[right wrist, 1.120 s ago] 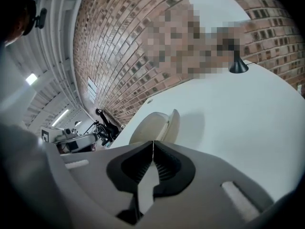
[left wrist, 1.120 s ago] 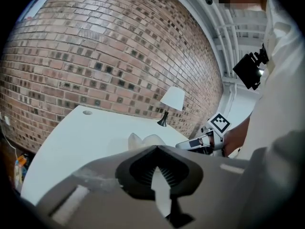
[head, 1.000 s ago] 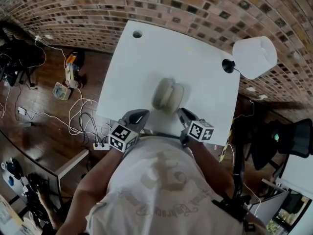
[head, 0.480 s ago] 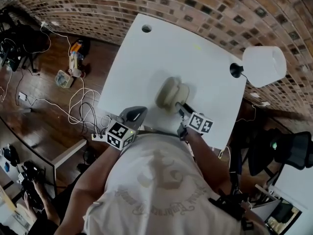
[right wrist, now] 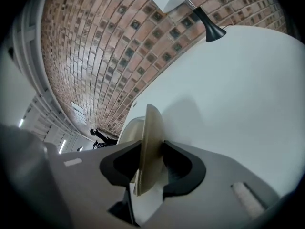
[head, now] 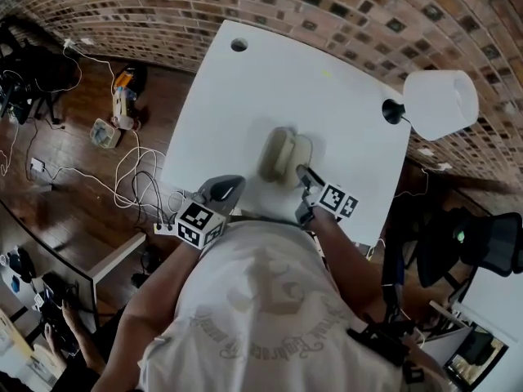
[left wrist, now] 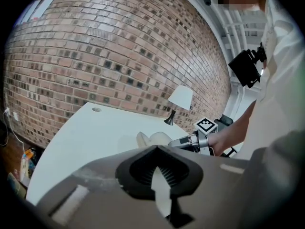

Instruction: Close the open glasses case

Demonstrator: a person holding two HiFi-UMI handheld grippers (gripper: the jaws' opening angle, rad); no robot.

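The jaws of the right gripper, just closing, clamp the raised lid of the beige oval glasses case. The left gripper hangs near the case, jaws together.

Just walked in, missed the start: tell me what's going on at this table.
A person works at the white table with a gripper in each hand. The right gripper has just been closing its jaws on the lid of the open glasses case, now pinched between them. The left gripper hangs shut and empty near the table's edge.
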